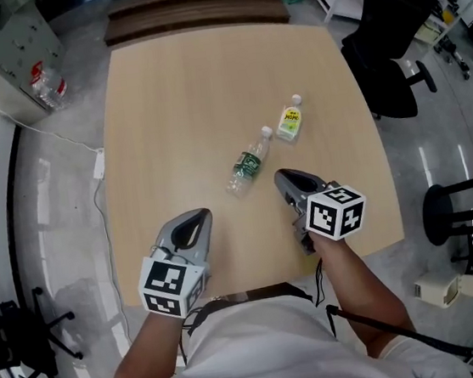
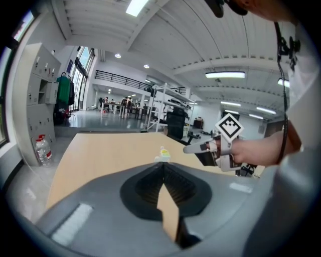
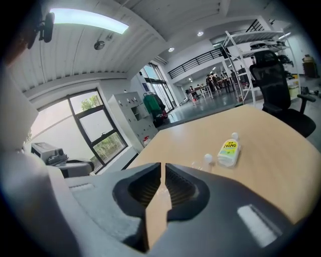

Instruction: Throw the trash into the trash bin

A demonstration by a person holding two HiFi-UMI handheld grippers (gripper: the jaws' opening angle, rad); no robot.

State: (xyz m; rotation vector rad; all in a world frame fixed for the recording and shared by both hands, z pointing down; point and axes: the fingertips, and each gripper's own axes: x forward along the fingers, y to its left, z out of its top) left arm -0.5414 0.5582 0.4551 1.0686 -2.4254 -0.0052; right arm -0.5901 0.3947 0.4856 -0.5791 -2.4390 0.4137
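Two bottles lie on the table: a clear bottle just ahead of the right gripper, its jaws a crack apart and empty, and a yellow-labelled bottle beyond. The left gripper is clenched, empty. The right gripper view shows little more than the clear bottle's cap.

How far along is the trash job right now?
Nothing looks done: the green-label bottle and yellow-label bottle both lie on the table. Nothing in hand: left gripper shut and empty, right gripper barely open, empty, near the green-label bottle. Left: pick up both; no bin is in view.
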